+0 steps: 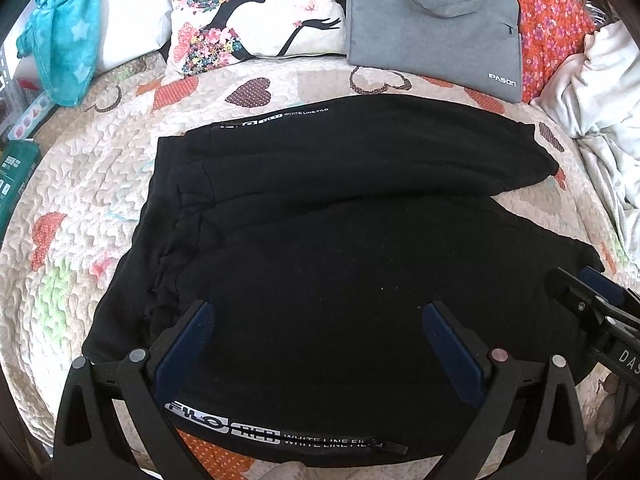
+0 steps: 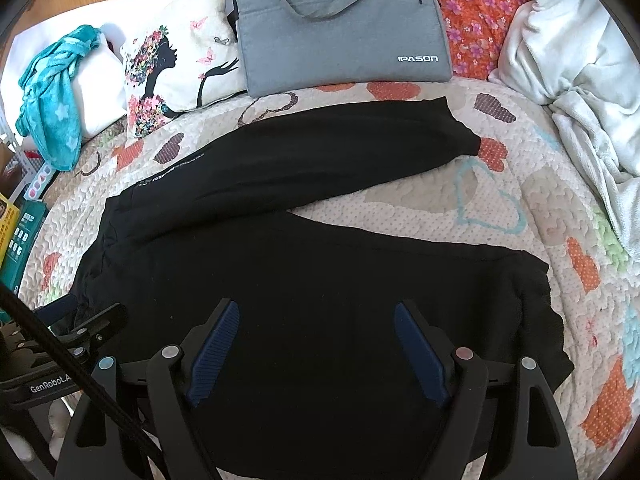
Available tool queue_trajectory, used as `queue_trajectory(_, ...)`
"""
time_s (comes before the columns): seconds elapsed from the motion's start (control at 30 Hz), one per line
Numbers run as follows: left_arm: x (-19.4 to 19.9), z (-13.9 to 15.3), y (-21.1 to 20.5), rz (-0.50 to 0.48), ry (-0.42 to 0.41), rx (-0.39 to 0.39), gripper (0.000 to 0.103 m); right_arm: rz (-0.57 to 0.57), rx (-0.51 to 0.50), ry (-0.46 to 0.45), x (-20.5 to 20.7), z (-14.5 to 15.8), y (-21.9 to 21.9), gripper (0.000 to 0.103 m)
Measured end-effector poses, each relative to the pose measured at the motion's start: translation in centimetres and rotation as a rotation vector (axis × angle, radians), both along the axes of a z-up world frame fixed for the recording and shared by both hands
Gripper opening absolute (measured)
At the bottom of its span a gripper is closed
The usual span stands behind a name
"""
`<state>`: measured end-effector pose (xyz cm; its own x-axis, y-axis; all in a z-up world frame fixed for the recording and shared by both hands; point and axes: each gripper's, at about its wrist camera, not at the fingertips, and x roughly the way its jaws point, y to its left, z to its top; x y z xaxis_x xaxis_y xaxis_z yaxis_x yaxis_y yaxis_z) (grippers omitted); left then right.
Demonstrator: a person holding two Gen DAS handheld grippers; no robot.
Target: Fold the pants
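Black pants [image 1: 340,240] read "WHITE LINE FILO".

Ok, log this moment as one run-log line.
task: fold pants | black pants flat on quilt, legs apart | left gripper open | right gripper open | nothing held

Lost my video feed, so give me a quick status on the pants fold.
Left gripper open, right gripper open, both above the cloth. Black pants flat on quilt, legs splayed, unfolded. Grey laptop bag beyond the far leg, apart.

One pair of pants [image 1: 320,240], two cushions [image 1: 256,12], one laptop bag [image 1: 432,28]
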<state>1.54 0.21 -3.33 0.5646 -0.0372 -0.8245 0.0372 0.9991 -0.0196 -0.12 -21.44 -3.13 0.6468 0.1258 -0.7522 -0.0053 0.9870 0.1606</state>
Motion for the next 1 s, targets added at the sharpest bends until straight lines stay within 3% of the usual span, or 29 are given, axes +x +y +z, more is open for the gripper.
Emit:
queue_trajectory(0.33, 0.6, -1.1, -0.4, -0.005, 0.041, 0.021, 0.103, -0.001, 0.002, 0.007, 0.1, -0.3, 0.1, 0.085)
queue_trajectory(0.57, 1.2, -3.4, -0.6, -0.011, 0.161, 0.034, 0.103, -0.003, 0.005, 0.006, 0.1, -0.3, 0.0, 0.085)
queue_trajectory(1.0, 0.4, -4.2, 0.1, -0.038, 0.143, 0.001, 0.103, -0.026, 0.050, -0.005, -0.2, 0.6, -1.2, 0.085)
